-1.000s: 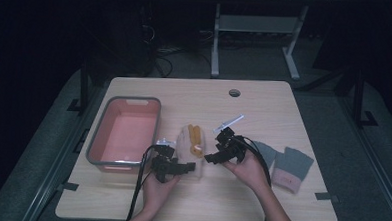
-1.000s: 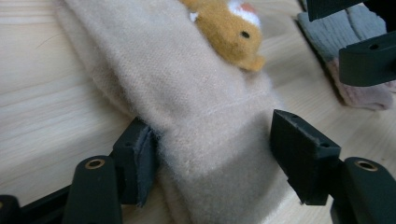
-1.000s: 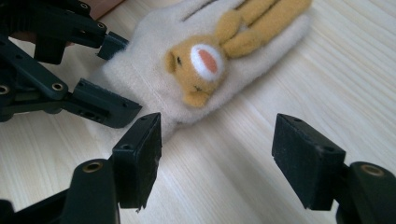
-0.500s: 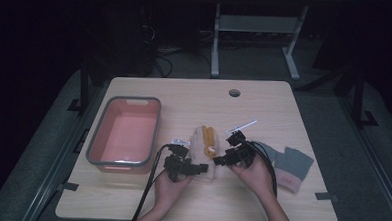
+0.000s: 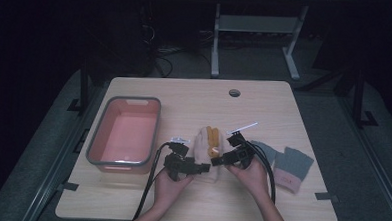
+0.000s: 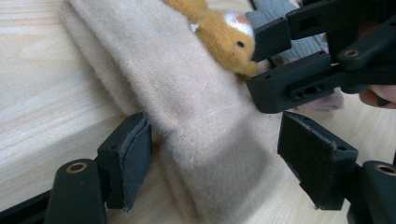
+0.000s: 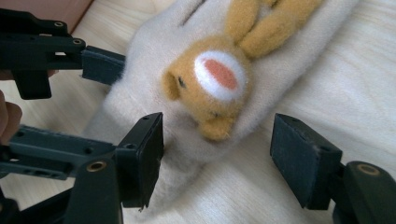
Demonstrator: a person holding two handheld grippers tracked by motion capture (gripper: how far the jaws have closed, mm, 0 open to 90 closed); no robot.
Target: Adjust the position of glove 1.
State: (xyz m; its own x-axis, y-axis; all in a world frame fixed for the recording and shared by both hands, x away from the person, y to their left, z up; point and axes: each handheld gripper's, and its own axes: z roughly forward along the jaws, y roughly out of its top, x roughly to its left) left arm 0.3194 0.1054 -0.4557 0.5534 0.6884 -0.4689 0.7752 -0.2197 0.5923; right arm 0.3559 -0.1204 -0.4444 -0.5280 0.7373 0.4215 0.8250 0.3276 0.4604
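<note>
A beige mitten (image 5: pixel 206 147) with an orange animal face (image 7: pixel 215 79) sewn on it lies flat at the table's middle. My left gripper (image 5: pixel 204 167) is at its cuff (image 6: pixel 205 154). Its jaws have just been opening and now stand wide, with the cuff between them. One pad (image 6: pixel 133 156) brushes the cuff's edge and the other stands apart from it. My right gripper (image 5: pixel 218 160) comes in from the right, open, with its jaws on either side of the animal face (image 5: pixel 212 151) and the pads (image 7: pixel 301 158) not pressing on it.
A pink tray with a grey rim (image 5: pixel 127 100) stands at the left. A pair of grey gloves with pink cuffs (image 5: pixel 287 164) lies at the right, next to my right hand. A white strip (image 5: pixel 243 127) lies behind the mitten, and a round hole (image 5: pixel 234 92) is near the far edge.
The mitten lies a little further right than a second ago, and both hands have shifted right with it. The left jaws stand wider apart.
</note>
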